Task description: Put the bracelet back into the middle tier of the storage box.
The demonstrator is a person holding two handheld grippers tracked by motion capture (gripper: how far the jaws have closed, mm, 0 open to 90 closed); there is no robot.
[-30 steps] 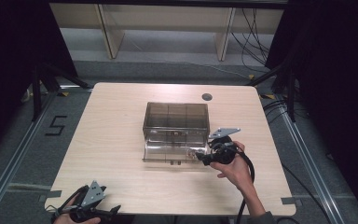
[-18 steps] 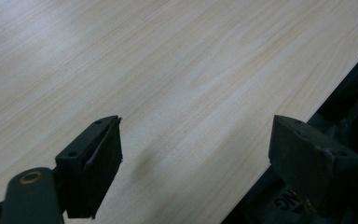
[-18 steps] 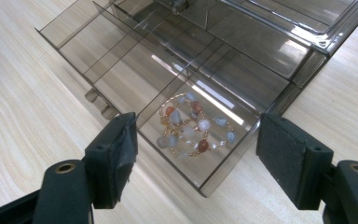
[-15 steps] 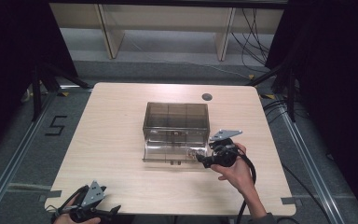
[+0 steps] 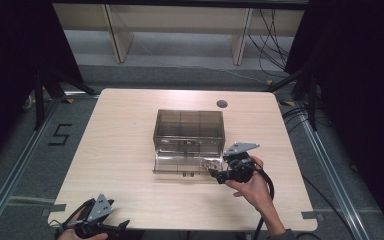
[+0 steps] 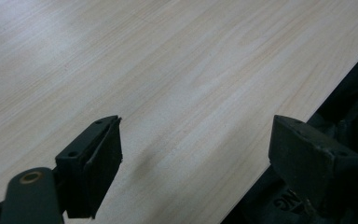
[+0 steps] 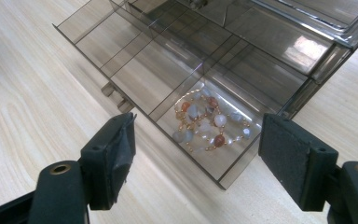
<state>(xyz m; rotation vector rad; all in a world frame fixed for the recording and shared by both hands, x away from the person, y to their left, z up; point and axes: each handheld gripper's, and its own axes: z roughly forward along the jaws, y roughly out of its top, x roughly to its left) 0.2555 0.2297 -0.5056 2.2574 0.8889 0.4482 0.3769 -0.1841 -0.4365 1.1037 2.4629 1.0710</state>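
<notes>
Pale wood table with a see-through box, drawer pulled out. Bead bracelet in the end compartment, at 12 o'clock just past the right gripper, jaws wide apart, just been opening, holding nothing. Box top cut off.

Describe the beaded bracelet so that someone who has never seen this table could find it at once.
On the pale wooden table stands a smoky transparent drawer box with its bottom drawer pulled out toward the person. The beaded bracelet lies heaped in that drawer's end compartment, just ahead of the open right gripper. Its white, grey and orange beads on gold links set it apart; the neighbouring compartments look bare.
</notes>
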